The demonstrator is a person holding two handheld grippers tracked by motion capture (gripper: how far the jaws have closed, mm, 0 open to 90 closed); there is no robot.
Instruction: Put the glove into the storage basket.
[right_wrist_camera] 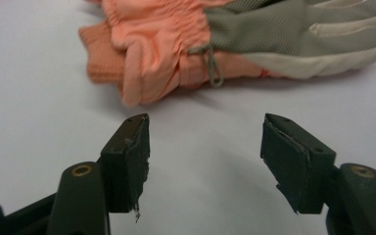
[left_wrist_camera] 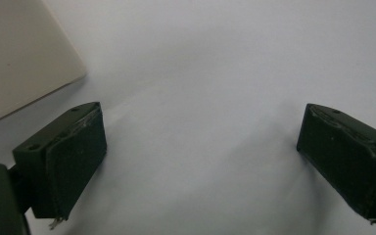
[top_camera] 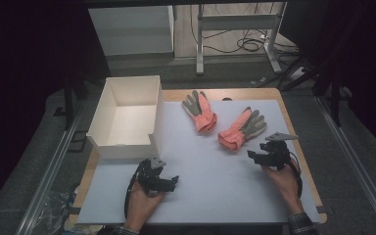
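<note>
The right tool [top_camera: 260,150] sits at the right side of the desk [top_camera: 215,191], its jaws apart with nothing between them; in the right gripper view only bare white surface shows in the gap. Just beyond its tips lies the nearer glove [top_camera: 241,129], an orange glove with a grey palm and pale fingers, flat on the desk, its knitted cuff towards the person and its fingers pointing away to the right. In the right gripper view this glove [right_wrist_camera: 235,41] stretches across the top, cuff at the left, a small grey cord loop hanging at the wrist; the jaws are near it but not touching it, and nothing lies between them and the cuff.

The second glove [top_camera: 200,110], of the same colours, lies farther back and to the left, close beside the first but apart from it, its fingers pointing away from the person.

The left tool [top_camera: 170,182] rests low at the near left of the desk, held in the person's left hand [top_camera: 144,203], its jaws standing wide apart over bare surface. Just behind it stands an open white box [top_camera: 127,142], at the left edge of the desk; its corner [left_wrist_camera: 24,54] shows at the upper left in the left gripper view. The box stands to the left of both gloves, well apart from the nearer one.

Beyond the desk, cables [top_camera: 247,41] trail on the floor around a metal frame [top_camera: 235,22].
</note>
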